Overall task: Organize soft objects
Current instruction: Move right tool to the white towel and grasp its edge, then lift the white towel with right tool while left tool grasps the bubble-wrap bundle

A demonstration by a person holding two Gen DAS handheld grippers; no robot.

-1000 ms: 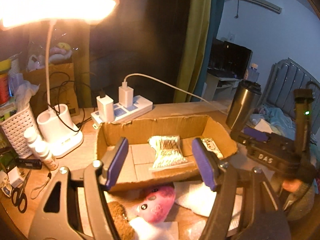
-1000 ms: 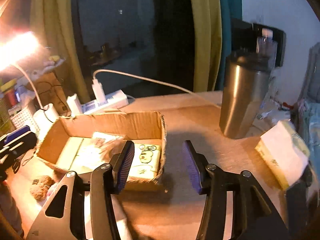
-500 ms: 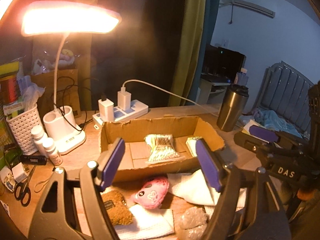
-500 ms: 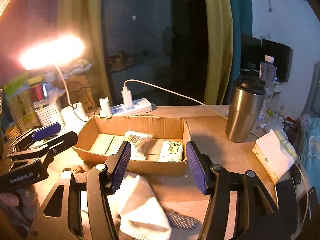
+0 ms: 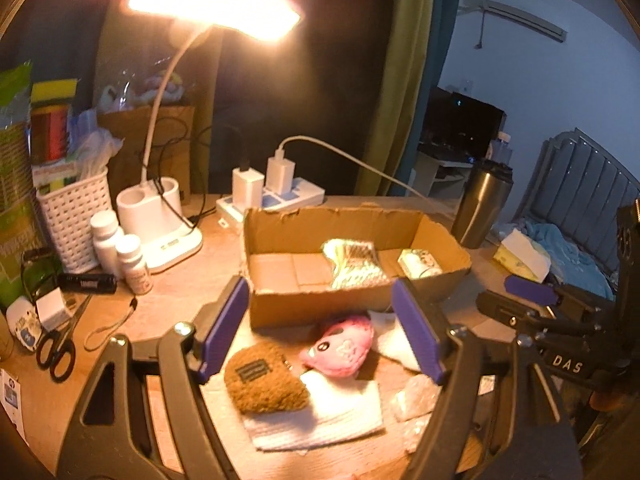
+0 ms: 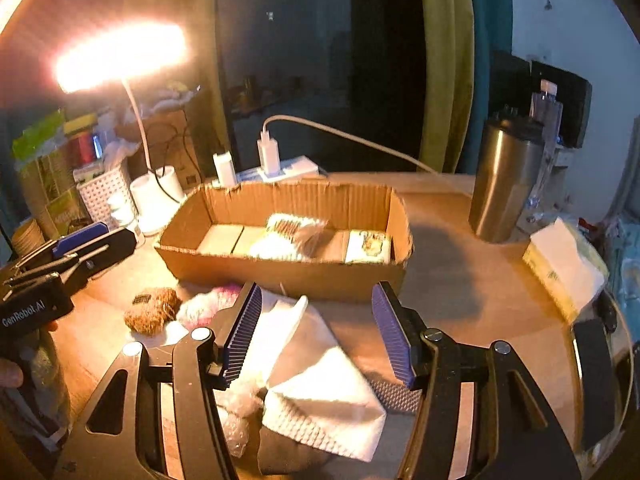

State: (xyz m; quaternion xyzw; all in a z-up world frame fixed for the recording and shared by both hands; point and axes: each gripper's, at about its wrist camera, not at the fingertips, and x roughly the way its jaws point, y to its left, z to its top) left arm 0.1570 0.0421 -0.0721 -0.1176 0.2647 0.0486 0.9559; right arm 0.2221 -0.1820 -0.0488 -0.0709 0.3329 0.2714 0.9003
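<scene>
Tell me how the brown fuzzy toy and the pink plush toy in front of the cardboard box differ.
The brown fuzzy toy is dark tan with a black patch, while the pink plush toy is bright pink with a printed face. The brown toy lies partly on a white cloth and nearer the left gripper; the pink toy lies closer to the cardboard box. Both are small, soft and still outside the box.
</scene>
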